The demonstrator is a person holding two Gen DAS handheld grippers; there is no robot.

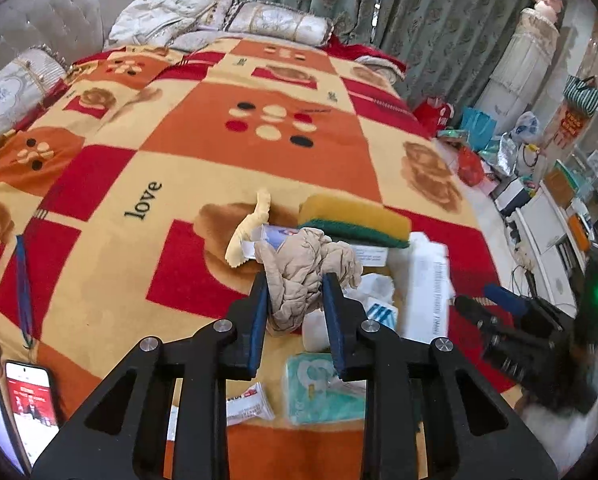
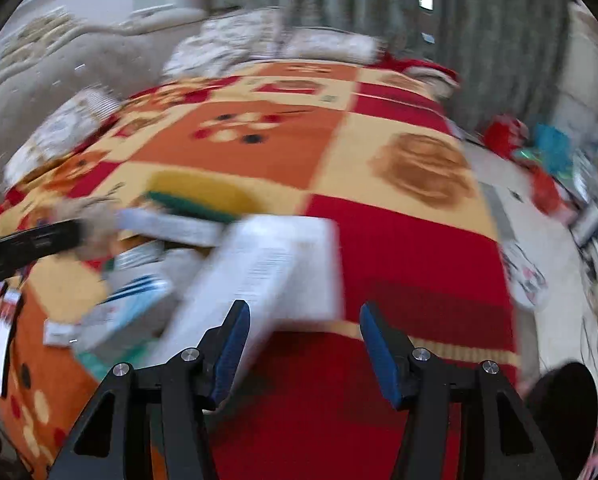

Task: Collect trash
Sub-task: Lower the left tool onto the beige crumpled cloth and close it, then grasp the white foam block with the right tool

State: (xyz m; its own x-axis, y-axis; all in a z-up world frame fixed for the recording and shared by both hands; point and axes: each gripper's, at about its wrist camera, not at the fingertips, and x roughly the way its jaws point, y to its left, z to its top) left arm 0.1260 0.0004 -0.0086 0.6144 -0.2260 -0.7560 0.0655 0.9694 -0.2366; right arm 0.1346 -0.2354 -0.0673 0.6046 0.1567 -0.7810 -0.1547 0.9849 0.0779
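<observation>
Left gripper [image 1: 295, 292] closed around a crumpled beige wad [image 1: 305, 270], blue pads pressing both its sides, atop a heap of trash on a red, orange and cream blanket [image 1: 203, 120]. Just behind the wad: yellow-and-green sponge [image 1: 353, 218], pale twisted strip [image 1: 247, 232]; alongside, a white printed box [image 1: 425, 284] and teal tissue pack [image 1: 325, 388]. Right gripper [image 2: 303, 348] spread wide, empty, hovering at the white box's near edge, view heavily blurred. Two lit phones [image 1: 27, 400] at lower left.
</observation>
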